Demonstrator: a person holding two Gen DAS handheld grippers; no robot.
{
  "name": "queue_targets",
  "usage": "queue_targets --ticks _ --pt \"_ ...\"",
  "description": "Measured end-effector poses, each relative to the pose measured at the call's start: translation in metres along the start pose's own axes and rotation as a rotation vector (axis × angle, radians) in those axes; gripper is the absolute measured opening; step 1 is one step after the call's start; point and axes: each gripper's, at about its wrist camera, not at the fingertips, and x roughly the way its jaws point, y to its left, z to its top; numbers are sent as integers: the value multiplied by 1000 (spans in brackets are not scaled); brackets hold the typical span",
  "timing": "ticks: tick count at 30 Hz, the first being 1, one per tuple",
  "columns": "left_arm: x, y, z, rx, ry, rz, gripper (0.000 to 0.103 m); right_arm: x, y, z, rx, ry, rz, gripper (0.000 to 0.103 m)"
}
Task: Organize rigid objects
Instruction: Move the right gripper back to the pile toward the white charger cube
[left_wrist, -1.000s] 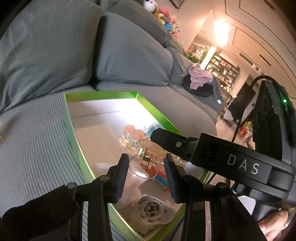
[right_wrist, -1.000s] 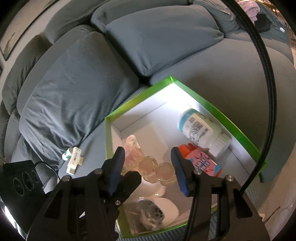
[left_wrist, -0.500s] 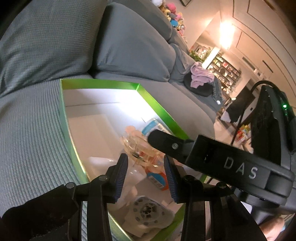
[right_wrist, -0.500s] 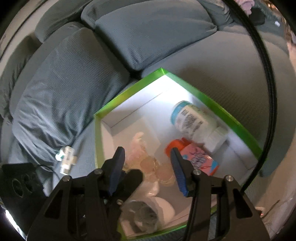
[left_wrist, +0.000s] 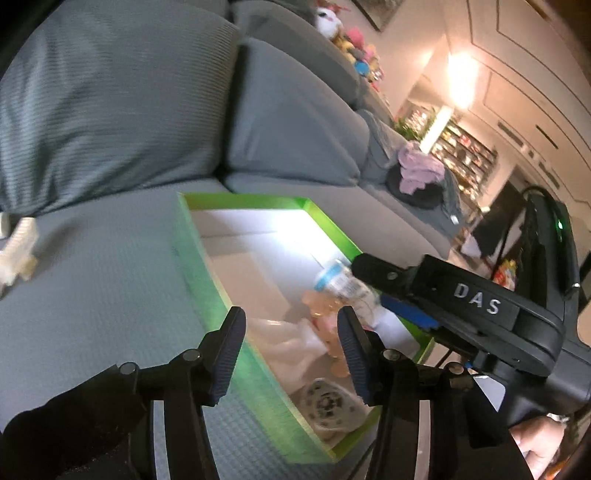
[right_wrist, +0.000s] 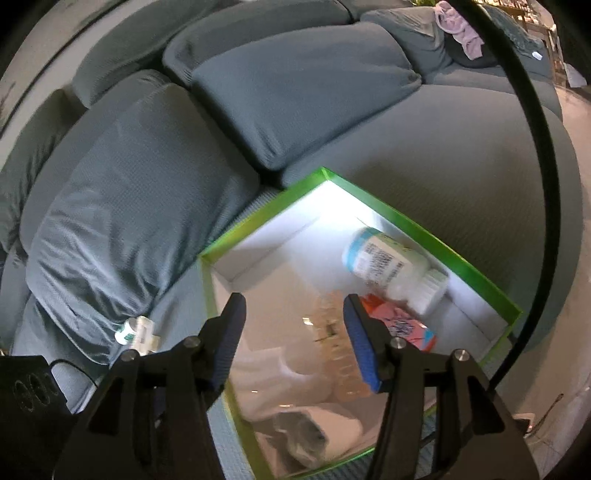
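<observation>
Rigid objects are gathered in the green-rimmed box (right_wrist: 424, 225) on the sofa seat (left_wrist: 110, 266), which keeps them from rolling off the soft cushion. Against the box's far wall lies the white pill bottle (right_wrist: 388, 266) on its side; just beside it, toward you, is the pink-and-orange packet (right_wrist: 402, 325). The clear beaded piece (right_wrist: 332, 332) lies near the box's middle, and a round white gadget (left_wrist: 325, 402) sits in the near corner on some clear plastic wrap. Outside the box, on the seat near the back cushion, a small white connector piece (right_wrist: 138, 332) waits, not yet put away.

Your left gripper (left_wrist: 291, 350) hangs over the box's near edge with its jaws parted and nothing between them. Your right gripper (right_wrist: 295, 336) also stands open above the box, the beaded piece visible below the gap but not pinched.

Compared with a second ago, both sets of jaws have just been opening. Then the clear beaded piece was up between the grippers above the box; now it rests inside, so it looks released. Your left gripper's view has swung away from the box's middle toward the seat, bringing the white connector into sight at the edge, which I'd judge is your next pick. The bottle and packet lie much as they did.
</observation>
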Motion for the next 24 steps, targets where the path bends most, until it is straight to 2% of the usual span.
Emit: queue_targets --ticks 2,4,6,7,11,15,17,21,24 --pt "-10 6 0 -1 -14 26 54 -3 7 -1 -21 -24 -5 63" --pt "-23 14 -1 5 -31 66 65 -6 18 -3 -55 -50 -32 65" --pt "-36 23 -2 8 -50 105 68 -9 26 -5 -77 -65 -47 72" --pt "-41 27 -3 7 -56 120 68 -8 30 -6 -82 -68 -42 76" --pt "-66 55 -5 -43 -75 195 68 -10 43 -13 -84 -65 1 77" --pt "-89 88 -7 -113 -97 248 68 -5 63 -24 -96 -56 39 88" --pt "-99 100 -7 -125 -105 268 68 -3 77 -33 -121 -44 51 88" --pt "-121 132 -12 -148 -116 361 70 8 110 -46 -200 -21 69 90" --pt "-136 159 -18 -192 -111 417 82 18 129 -55 -239 5 85 91"
